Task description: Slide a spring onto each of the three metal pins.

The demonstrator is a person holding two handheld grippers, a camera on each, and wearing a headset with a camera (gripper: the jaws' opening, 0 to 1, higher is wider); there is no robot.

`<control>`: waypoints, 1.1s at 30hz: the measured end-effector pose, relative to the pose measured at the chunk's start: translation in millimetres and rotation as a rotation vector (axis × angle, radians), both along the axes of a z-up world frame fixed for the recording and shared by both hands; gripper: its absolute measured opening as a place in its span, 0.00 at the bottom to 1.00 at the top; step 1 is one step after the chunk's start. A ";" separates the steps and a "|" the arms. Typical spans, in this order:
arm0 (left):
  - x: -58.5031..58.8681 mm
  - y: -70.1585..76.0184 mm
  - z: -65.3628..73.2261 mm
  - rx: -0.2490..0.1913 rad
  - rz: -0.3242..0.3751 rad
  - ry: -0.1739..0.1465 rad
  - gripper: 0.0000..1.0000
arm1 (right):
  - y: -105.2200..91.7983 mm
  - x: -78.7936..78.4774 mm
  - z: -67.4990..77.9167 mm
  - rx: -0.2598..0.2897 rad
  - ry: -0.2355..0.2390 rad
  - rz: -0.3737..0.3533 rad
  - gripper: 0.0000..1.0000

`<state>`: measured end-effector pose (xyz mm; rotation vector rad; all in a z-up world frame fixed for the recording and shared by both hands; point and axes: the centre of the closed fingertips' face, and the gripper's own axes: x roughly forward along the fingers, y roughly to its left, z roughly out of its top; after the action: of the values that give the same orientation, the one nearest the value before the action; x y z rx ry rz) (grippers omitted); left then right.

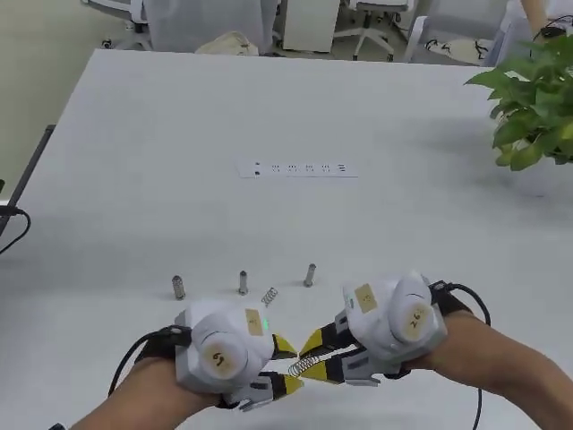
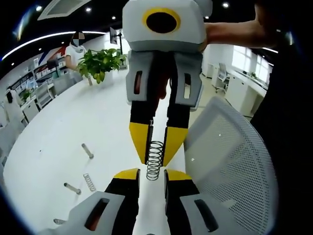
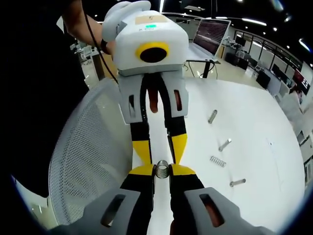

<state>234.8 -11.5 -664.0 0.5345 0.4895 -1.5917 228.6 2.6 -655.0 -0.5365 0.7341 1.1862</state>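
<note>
Close to the near edge of the bench (image 1: 179, 134), one spring (image 3: 162, 169) is pinched across its coils between the yellow tips of the right gripper (image 3: 162, 172), which is clenched on it. The left gripper (image 2: 152, 175) faces it tip to tip with its jaws parted, the spring's free end reaching just into the gap between them. Just beyond the grippers a second spring (image 1: 269, 296) lies loose on the bench, between the middle pin (image 1: 243, 283) and the right pin (image 1: 310, 275), which stand in a row with the left pin (image 1: 178, 287). The middle and right pins look bare. The left pin looks thicker and ribbed and may already wear a spring, though it is too small to be sure. By that reading at least two pins are left to fit. Further toward the far edge lies a white power strip (image 1: 298, 169), and a potted plant (image 1: 533, 107) stands at the right edge. Each gripper bears a tan sticker and a mark on its round cap, neither clear enough to read.
</note>
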 end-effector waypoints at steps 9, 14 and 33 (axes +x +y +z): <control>18.1 14.8 5.3 -0.033 0.100 0.037 0.14 | -8.4 1.1 -1.2 0.000 0.001 -0.038 0.09; 22.7 20.6 8.3 -0.054 0.145 0.064 0.16 | -14.3 2.9 -4.8 -0.007 0.005 -0.057 0.09; 54.8 72.2 9.1 -0.095 0.366 0.098 0.21 | -32.7 19.1 -16.2 -0.057 0.022 -0.072 0.09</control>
<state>289.6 60.7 -654.9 0.2759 0.5481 -1.2862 247.8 -30.1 -671.2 -0.5407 0.8016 1.1085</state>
